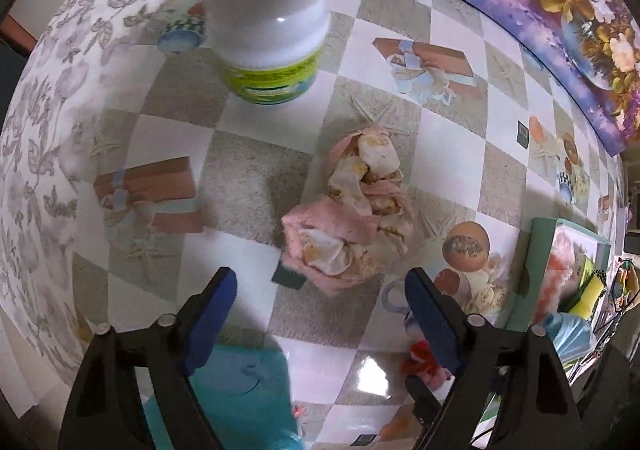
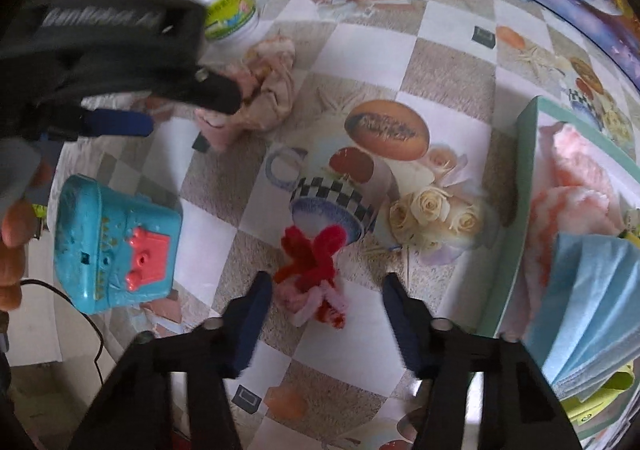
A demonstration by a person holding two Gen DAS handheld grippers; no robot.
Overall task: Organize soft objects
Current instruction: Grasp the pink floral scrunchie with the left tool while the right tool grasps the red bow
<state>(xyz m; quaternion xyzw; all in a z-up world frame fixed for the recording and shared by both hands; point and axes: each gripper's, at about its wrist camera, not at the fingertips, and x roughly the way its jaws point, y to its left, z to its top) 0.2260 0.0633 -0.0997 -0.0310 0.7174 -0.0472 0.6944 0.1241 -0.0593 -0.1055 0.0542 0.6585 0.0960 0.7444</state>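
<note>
On the tabletop (image 2: 448,89), the green box (image 2: 524,185) at three o'clock already holds fluffy pink cloth (image 2: 576,185) and blue cloth (image 2: 592,290). The crumpled pink cloth (image 1: 352,217) lies ahead of the open, empty left gripper (image 1: 320,314); the red pipe-cleaner bundle (image 2: 316,274) sits untouched between the part-open right gripper (image 2: 326,310) fingers.

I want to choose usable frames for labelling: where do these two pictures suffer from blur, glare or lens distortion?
Left wrist view: the white plastic bottle with a green label is soft and smeared, a bright glare patch lies on the glossy checked tablecloth, and the squares bend strongly toward the edges. Right wrist view: the other black tongs are motion-blurred, while the red and pink fuzzy toy stays fairly sharp.
</note>
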